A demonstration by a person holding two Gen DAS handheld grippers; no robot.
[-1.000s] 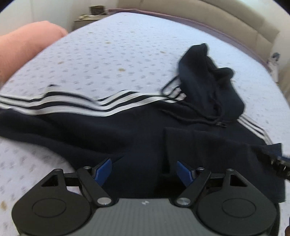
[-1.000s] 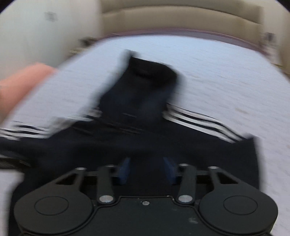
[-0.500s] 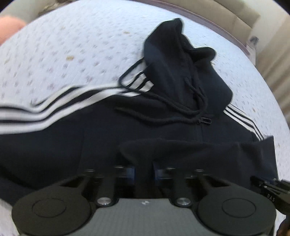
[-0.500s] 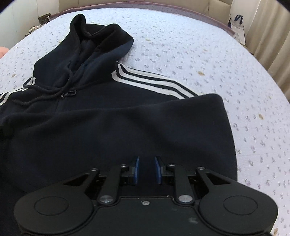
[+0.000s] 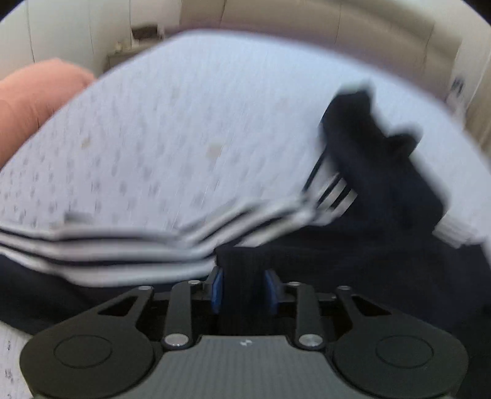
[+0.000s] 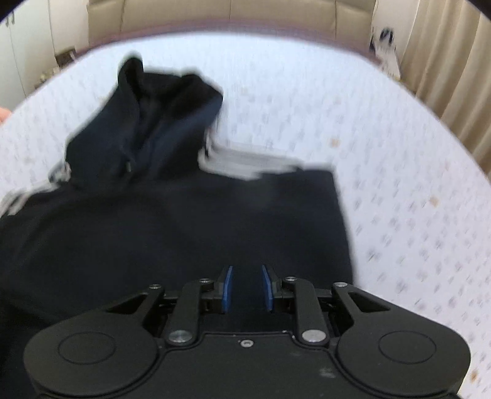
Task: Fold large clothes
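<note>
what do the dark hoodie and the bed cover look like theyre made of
Hoodie: a soft, matte knit, likely cotton fleece; it slumps in thick folds without shine. Bed cover: thin, smooth woven cloth, probably cotton, pale with a small printed pattern. Blur hides any weave.

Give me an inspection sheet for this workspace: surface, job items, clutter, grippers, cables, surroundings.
Surface: bed with a pale patterned sheet.
Job items: dark hoodie with white stripes, spread on the bed, hood at the far end; pictures blurred.
Clutter: pink pillow at the left edge.
Grippers: left gripper has just been opening, a fold of hoodie between its pads; right gripper part open over the hoodie, grip unclear.
Cables: nothing seen.
Surroundings: beige headboard, curtain on the right.
</note>
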